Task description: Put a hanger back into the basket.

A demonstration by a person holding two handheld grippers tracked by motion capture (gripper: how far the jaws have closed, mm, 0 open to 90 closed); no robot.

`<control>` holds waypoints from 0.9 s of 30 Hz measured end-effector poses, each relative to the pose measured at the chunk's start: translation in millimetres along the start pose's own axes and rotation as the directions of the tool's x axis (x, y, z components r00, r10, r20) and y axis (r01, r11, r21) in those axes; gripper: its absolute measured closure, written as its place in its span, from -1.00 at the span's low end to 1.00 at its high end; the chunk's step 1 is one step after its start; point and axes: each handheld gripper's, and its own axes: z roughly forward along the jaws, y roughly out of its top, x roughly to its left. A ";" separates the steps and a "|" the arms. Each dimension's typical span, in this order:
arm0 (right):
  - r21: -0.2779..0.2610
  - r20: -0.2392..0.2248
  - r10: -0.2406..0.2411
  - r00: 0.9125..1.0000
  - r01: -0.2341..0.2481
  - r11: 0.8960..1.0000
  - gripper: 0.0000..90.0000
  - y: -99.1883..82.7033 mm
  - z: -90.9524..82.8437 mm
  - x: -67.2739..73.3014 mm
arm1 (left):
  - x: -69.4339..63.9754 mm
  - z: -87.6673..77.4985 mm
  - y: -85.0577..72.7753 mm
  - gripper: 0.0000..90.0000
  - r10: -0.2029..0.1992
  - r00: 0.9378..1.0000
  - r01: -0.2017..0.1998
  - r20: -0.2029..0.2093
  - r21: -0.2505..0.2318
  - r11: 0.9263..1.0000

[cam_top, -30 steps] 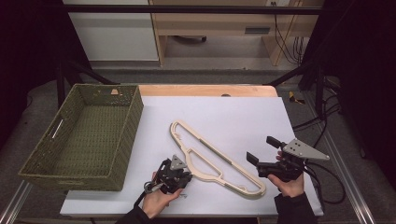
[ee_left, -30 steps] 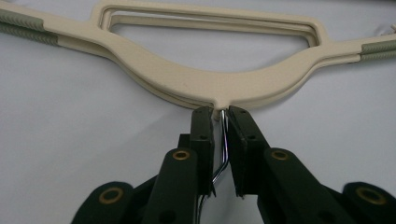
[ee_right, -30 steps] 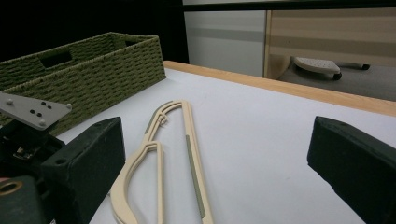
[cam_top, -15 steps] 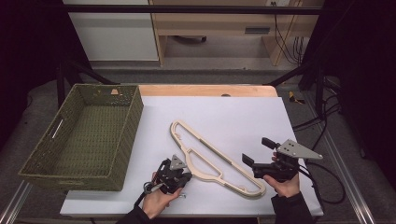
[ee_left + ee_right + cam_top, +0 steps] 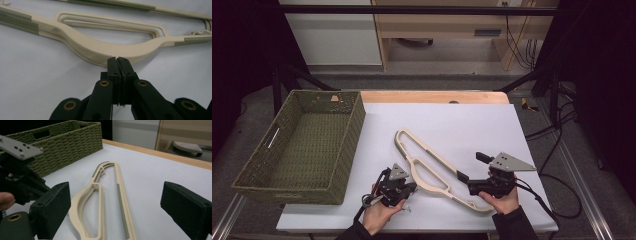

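Observation:
A cream hanger (image 5: 421, 177) with grey-green grip strips lies slantwise on the white table; in the left gripper view the hanger (image 5: 100, 50) looks like two stacked. My left gripper (image 5: 411, 187) rests at its near left side. There the left gripper (image 5: 118, 60) is shut with nothing between the jaws, its tips right at the hanger's curved edge. My right gripper (image 5: 472, 167) hovers at the hanger's right end, open wide. Its jaws have just been closing a little. In the right gripper view the hanger (image 5: 82, 197) lies ahead of the gripper (image 5: 120, 202), untouched by either pad.
A green woven basket (image 5: 354, 125) stands at the table's left, with the basket (image 5: 72, 142) far off in the right gripper view. The left gripper's body (image 5: 20, 177) sits beside the hanger there. Cables trail past the table's right edge.
My right gripper has moved left and slightly down toward the hanger's end. The left gripper has stayed in place at the hanger's edge.

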 end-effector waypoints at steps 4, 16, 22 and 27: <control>0.027 -0.015 -0.014 1.000 0.014 1.000 -0.75 1.1 7.0 11.1 | -2.0 -4.1 2.6 0.97 0.014 1.000 -0.014 -0.004 0.001 1.000; 0.189 -0.062 -0.092 0.994 0.102 0.977 -0.59 -15.7 46.2 44.8 | -8.2 -10.3 7.9 0.97 0.032 0.999 -0.032 0.000 0.009 0.999; 0.223 -0.075 -0.107 0.991 0.122 0.967 -0.49 -20.4 52.9 49.1 | -9.9 -12.9 11.3 0.97 0.034 0.999 -0.034 -0.003 0.008 0.999; 0.273 -0.115 -0.134 0.984 0.161 0.948 -0.30 -23.5 63.0 59.6 | -9.3 -14.1 12.5 0.97 0.022 1.000 -0.022 0.000 0.009 1.000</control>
